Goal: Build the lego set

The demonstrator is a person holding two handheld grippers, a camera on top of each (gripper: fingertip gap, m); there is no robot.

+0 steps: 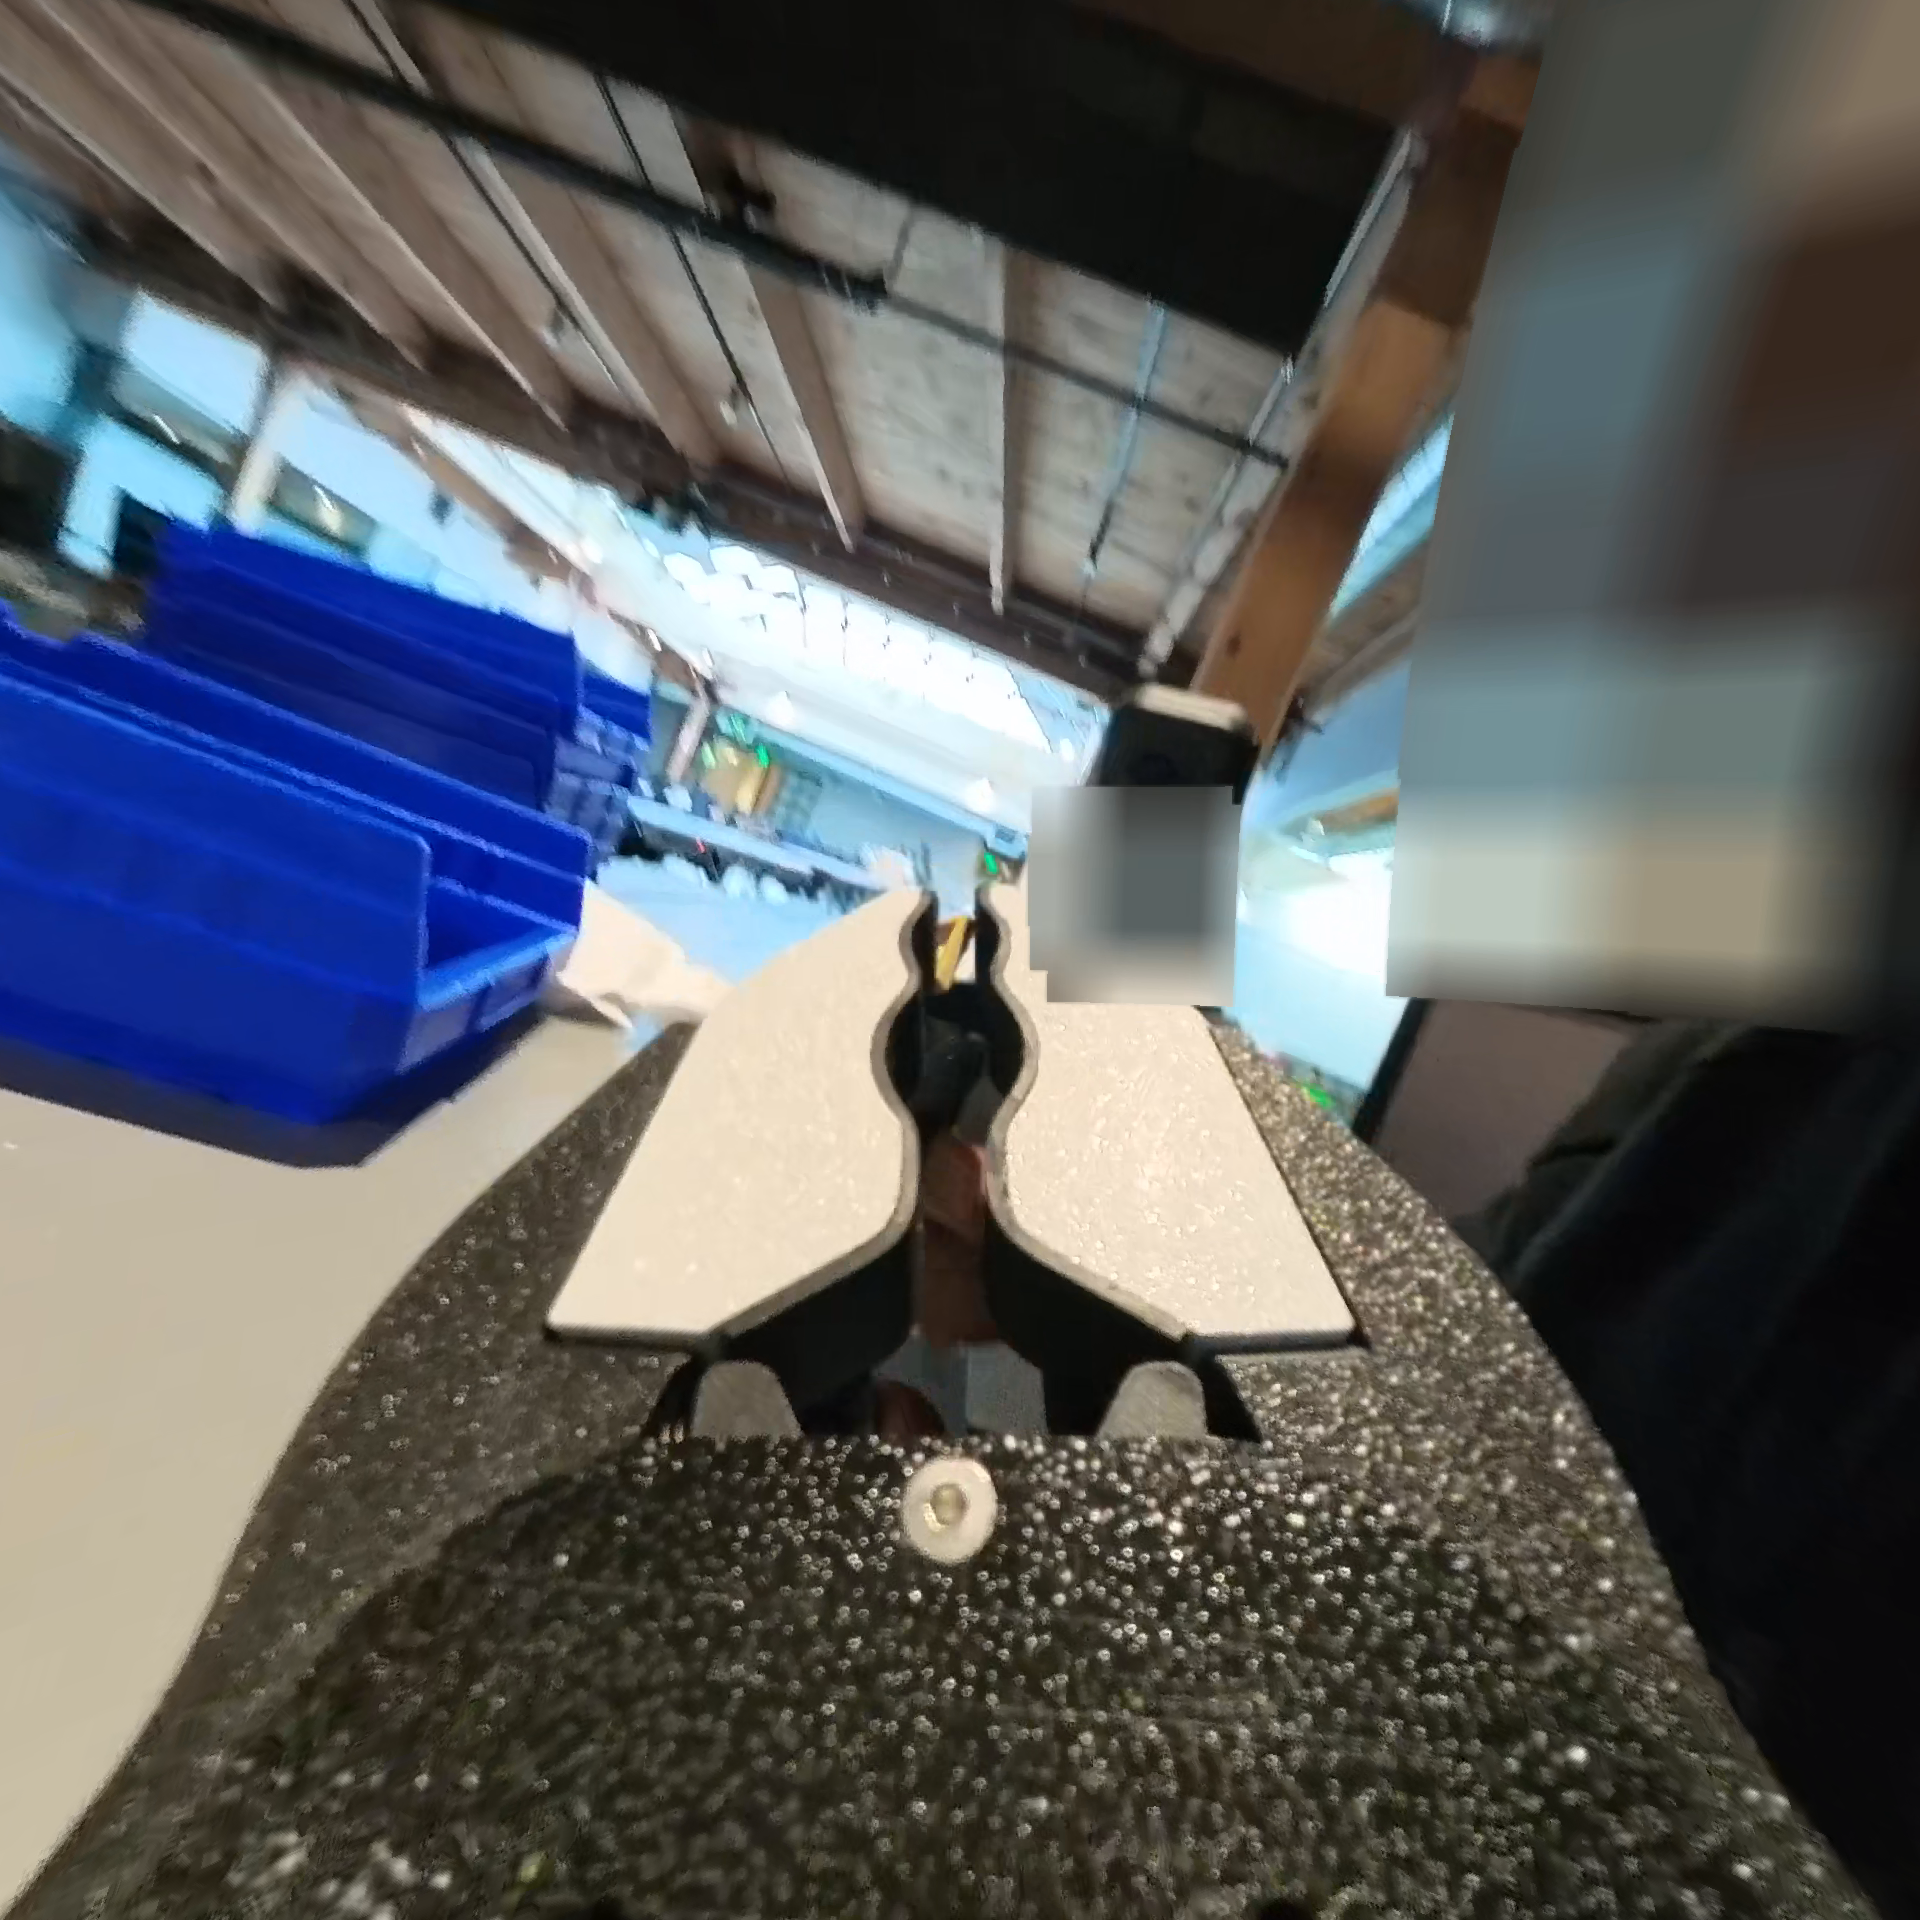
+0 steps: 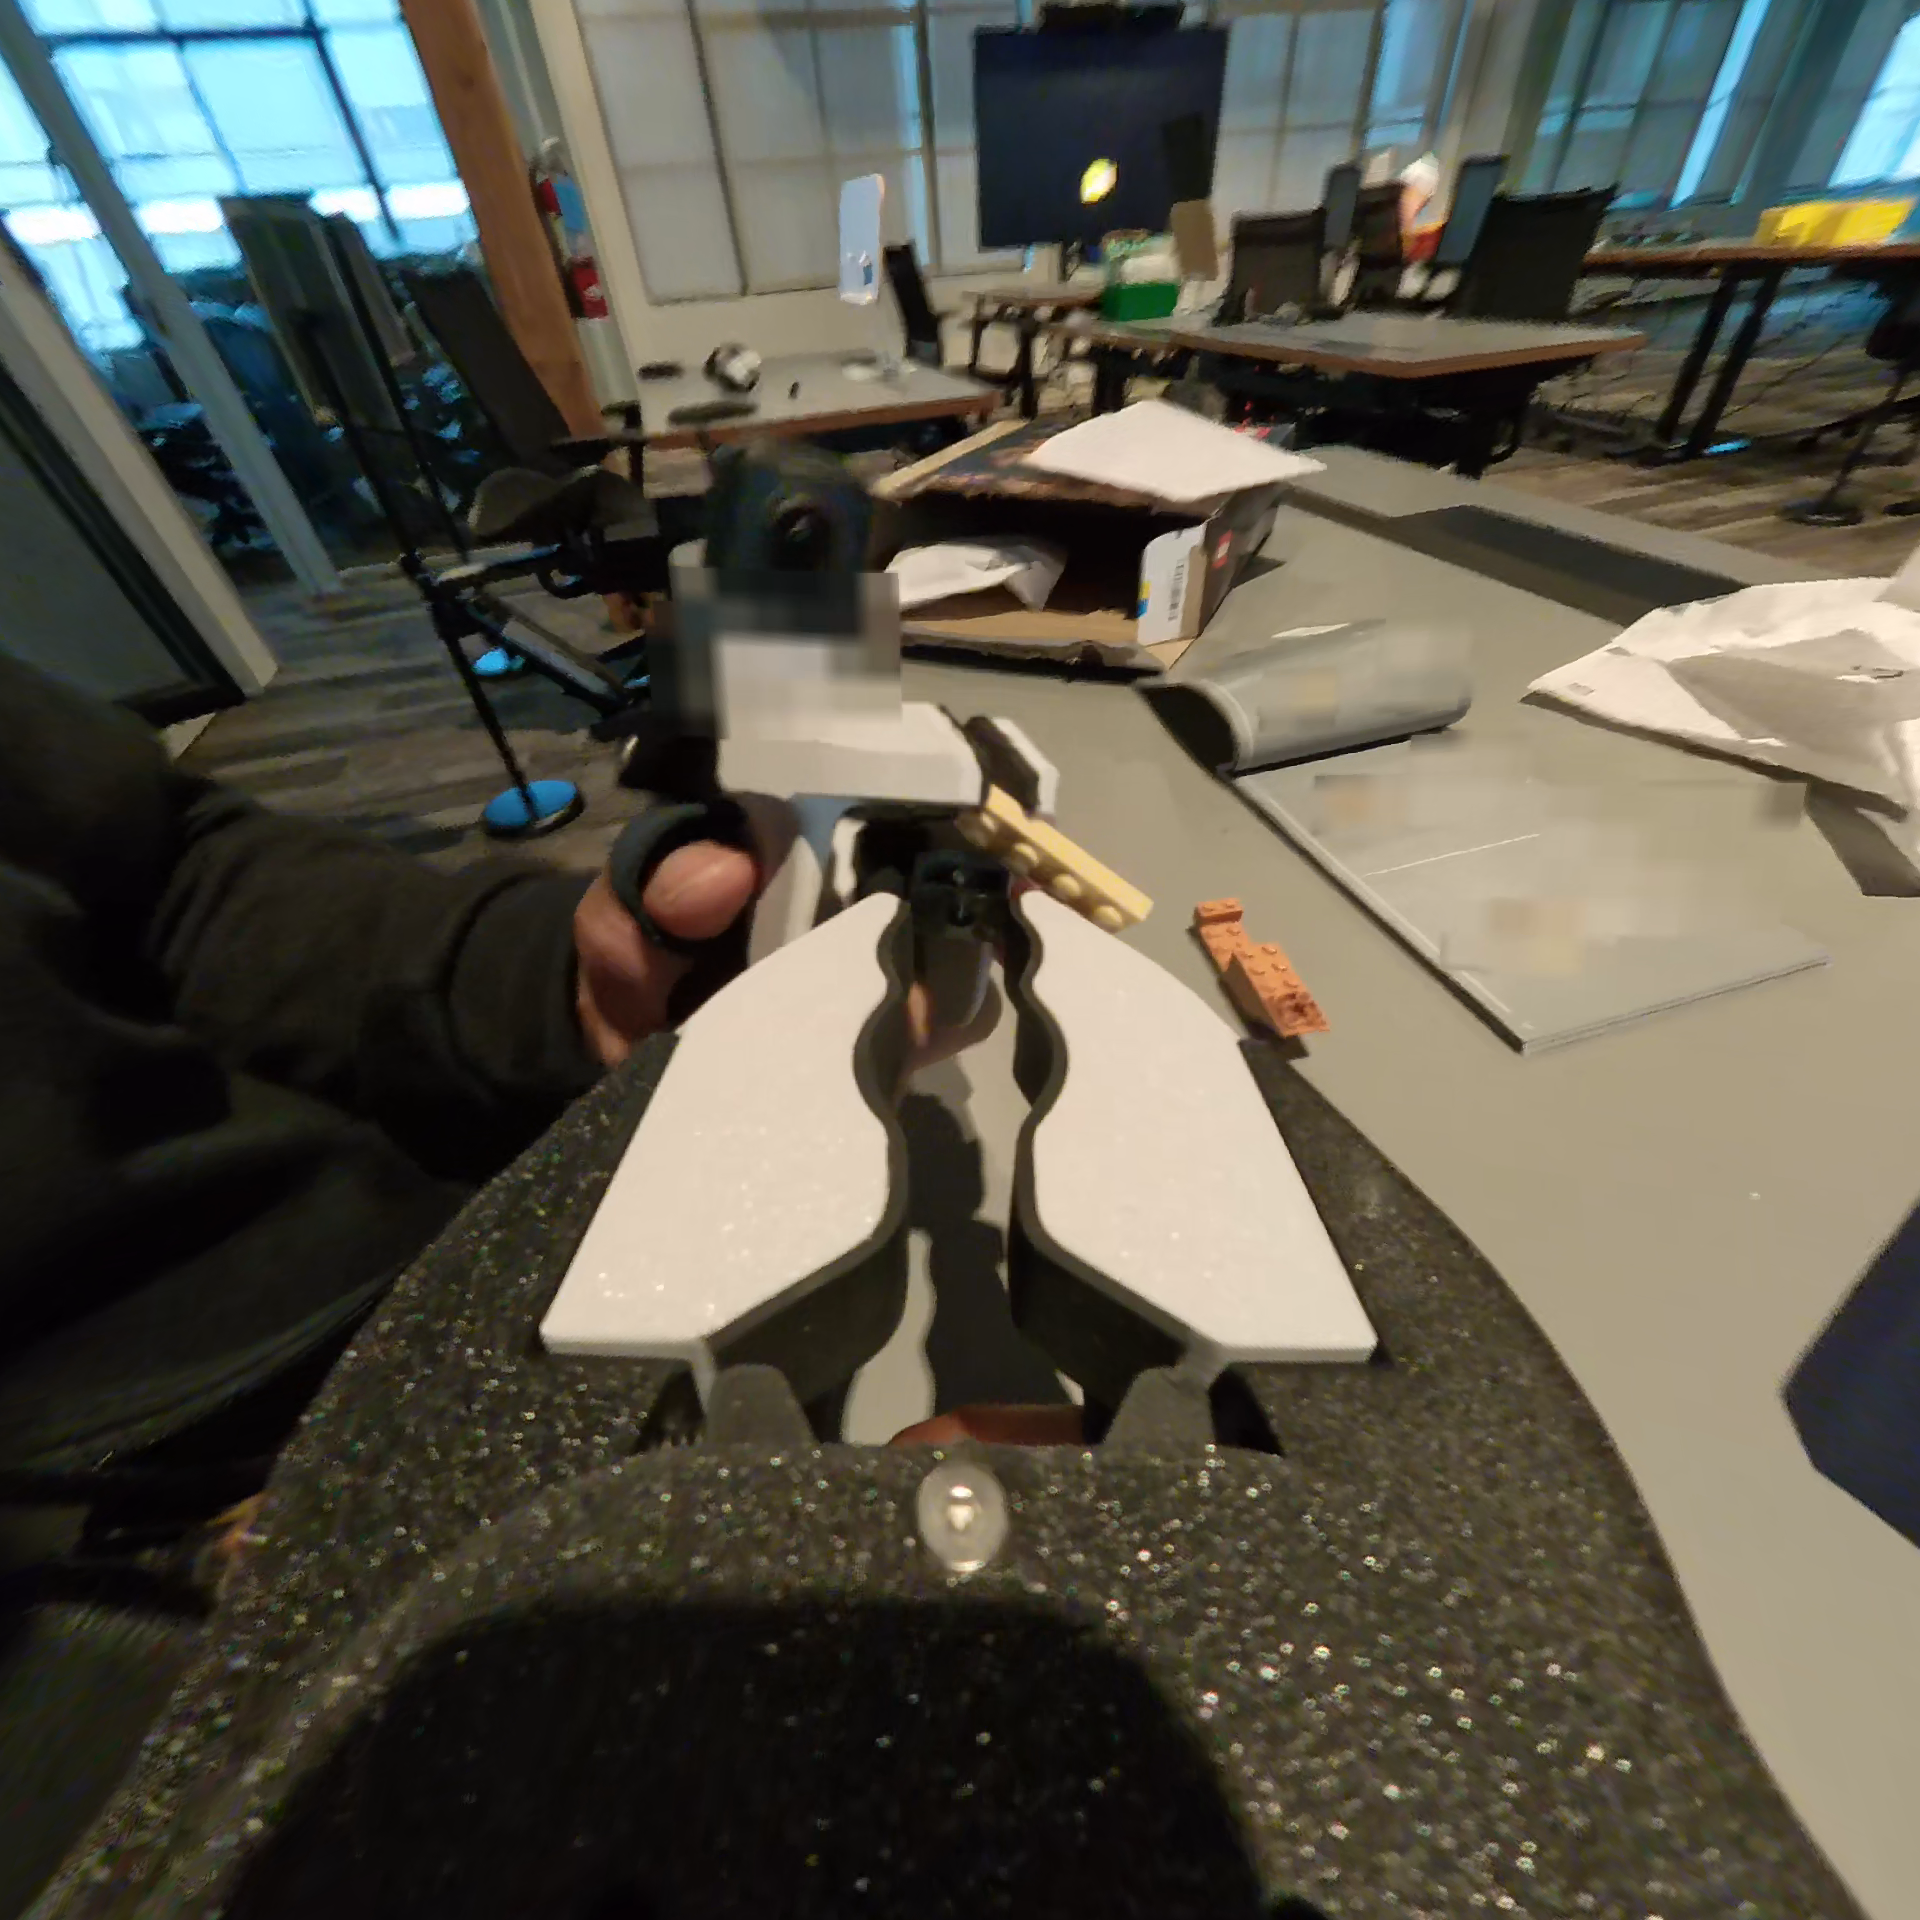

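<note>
Tan plate (image 2: 1049, 868) in left tongs (image 2: 987, 779), long axis pointing down-right.

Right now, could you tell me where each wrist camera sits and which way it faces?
Left wrist view: on the left gripper, tilted up past stacked blue plastic bins to the wooden beamed ceiling; dark clothing shows at right.
Right wrist view: on the right gripper, looking across the grey table; a hand and dark sleeve show at left.
Shared: the tan studded lego plate held by the left gripper.
</note>
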